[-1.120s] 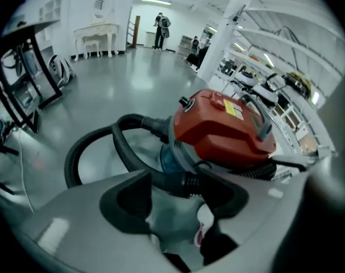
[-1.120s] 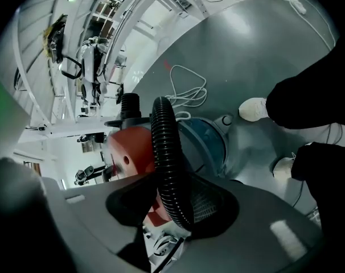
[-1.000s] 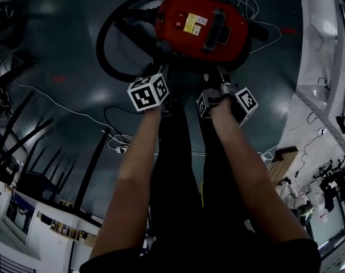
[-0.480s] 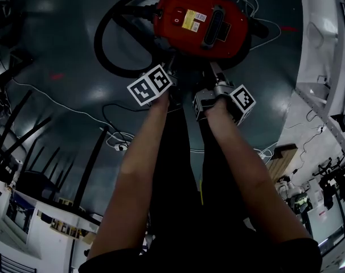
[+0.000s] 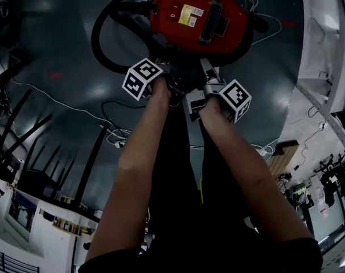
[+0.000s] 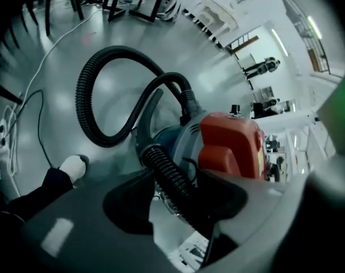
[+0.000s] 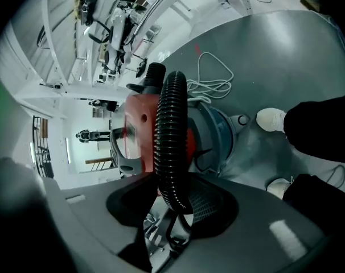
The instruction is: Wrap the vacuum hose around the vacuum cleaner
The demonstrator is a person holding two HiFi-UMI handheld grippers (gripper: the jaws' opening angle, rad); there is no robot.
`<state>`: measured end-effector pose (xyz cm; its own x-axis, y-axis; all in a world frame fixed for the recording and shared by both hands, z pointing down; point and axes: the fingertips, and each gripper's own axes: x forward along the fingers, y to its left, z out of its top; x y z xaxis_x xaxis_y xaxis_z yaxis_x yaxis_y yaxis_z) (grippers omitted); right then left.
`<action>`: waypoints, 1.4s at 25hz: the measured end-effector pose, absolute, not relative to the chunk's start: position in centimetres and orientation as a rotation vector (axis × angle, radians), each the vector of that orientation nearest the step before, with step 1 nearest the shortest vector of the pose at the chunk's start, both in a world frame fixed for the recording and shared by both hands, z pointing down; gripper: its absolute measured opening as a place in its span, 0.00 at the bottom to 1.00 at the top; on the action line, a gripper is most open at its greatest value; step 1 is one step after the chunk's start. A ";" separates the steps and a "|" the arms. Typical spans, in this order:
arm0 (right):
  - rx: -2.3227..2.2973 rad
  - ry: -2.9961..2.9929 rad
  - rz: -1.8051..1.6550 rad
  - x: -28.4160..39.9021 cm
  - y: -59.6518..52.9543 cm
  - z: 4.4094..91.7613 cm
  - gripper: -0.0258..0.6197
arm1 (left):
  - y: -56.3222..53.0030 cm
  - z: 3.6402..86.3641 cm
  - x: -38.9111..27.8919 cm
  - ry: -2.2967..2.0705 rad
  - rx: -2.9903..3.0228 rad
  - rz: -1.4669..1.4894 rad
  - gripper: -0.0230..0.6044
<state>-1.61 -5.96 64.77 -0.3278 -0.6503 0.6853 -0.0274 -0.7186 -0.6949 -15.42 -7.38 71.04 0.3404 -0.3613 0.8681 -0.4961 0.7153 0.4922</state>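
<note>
The red vacuum cleaner (image 5: 198,21) stands on the grey floor, just beyond both grippers. Its black ribbed hose (image 5: 98,41) leaves the body, loops out to the left and comes back along the near side. My left gripper (image 5: 164,75) has the hose (image 6: 169,178) lying between its jaws. The jaws have just been closing, but a gap still shows beside the left pad. My right gripper (image 7: 172,203) is shut on another stretch of hose (image 7: 172,124), which runs up in front of the red body (image 7: 139,135).
White cable (image 7: 215,75) lies coiled behind the vacuum. Another cable (image 5: 58,104) and a power strip (image 5: 120,145) lie on the floor at left, near black stand legs (image 5: 24,129). White benches (image 5: 326,50) line the right. The person's shoes (image 7: 270,118) stand close to the vacuum.
Both grippers have moved closer to the vacuum's near side. The left one has rolled, showing a different face of its marker cube. The right still holds the hose.
</note>
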 end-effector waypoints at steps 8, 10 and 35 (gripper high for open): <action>-1.439 0.992 -2.162 -2.7 -5.7 64.5 0.29 | -7.7 70.7 -16.5 -1.300 0.788 0.091 0.34; -1.413 0.998 -2.164 -2.9 -5.8 64.2 0.29 | -8.4 69.7 -17.0 -1.352 0.826 0.098 0.32; -1.271 1.151 -2.308 -3.1 -3.9 60.9 0.28 | -4.0 64.4 -17.7 -1.308 1.130 0.328 0.31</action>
